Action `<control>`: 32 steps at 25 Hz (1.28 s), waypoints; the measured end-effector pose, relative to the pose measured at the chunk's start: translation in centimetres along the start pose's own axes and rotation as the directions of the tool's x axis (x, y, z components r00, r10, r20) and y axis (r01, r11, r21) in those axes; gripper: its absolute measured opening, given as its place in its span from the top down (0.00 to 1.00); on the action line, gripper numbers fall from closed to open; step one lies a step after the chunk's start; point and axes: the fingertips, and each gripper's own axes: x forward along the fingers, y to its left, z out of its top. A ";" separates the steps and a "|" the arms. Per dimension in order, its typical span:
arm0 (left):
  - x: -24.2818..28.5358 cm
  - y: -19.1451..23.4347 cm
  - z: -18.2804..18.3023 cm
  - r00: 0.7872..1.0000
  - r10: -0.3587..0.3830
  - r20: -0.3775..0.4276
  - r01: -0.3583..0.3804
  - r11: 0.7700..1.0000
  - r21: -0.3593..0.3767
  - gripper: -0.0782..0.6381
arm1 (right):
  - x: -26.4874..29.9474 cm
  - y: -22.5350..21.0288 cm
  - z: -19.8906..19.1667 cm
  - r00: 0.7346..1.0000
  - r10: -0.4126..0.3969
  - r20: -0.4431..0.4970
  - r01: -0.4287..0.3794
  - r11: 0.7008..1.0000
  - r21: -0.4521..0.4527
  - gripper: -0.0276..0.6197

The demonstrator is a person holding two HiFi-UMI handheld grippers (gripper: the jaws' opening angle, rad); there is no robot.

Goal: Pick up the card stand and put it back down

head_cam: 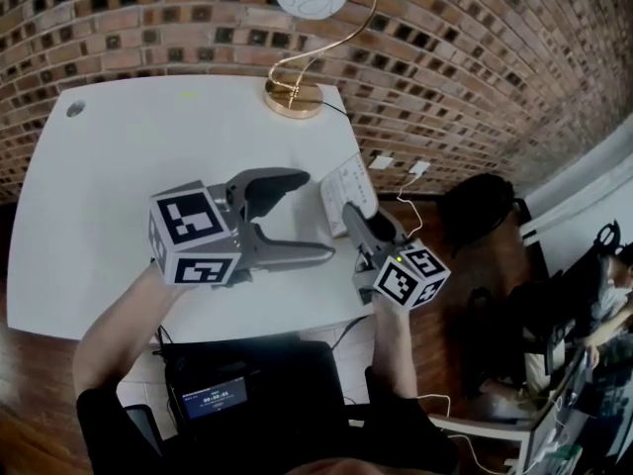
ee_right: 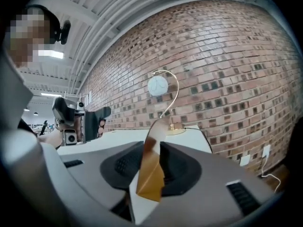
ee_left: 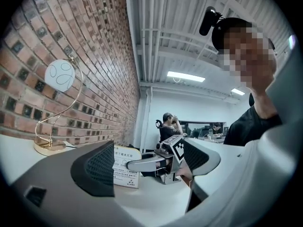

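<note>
The jaws of the right gripper (ee_right: pixel 152 157) squeeze the thin clear plastic card stand (ee_right: pixel 150 176), edge-on between them, at the right edge of the flat white table (head_cam: pixel 119 186). The left gripper (head_cam: pixel 315 216) is just to its left, with jaws wide and empty.

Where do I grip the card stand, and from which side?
Take the card stand by its thin upright panel, pads on its two flat faces, coming level from its narrow end, where the right gripper is: it stands edge-on there.

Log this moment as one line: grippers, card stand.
left gripper: open, empty | right gripper: shut on card stand | card stand: standing on white table
</note>
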 end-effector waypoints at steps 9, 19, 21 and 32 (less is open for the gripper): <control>-1.8 0.9 0.5 0.999 0.022 0.025 -0.021 0.999 -0.037 0.26 | -0.1 -0.9 0.2 0.999 0.039 -0.010 -0.038 0.993 0.115 0.92; -5.2 0.3 1.7 0.996 0.065 -0.058 -0.066 0.997 -0.029 0.26 | 1.0 2.1 3.8 0.967 0.232 0.102 -0.250 0.943 0.221 0.92; -6.3 0.1 1.7 0.990 0.096 -0.104 -0.096 0.995 0.003 0.26 | 1.5 4.0 5.2 0.936 0.319 0.152 -0.347 0.910 0.227 0.92; -14.5 0.8 3.5 0.938 0.309 -0.157 -0.298 0.950 0.093 0.26 | 4.9 12.8 12.4 0.777 0.598 0.198 -0.625 0.772 0.120 0.92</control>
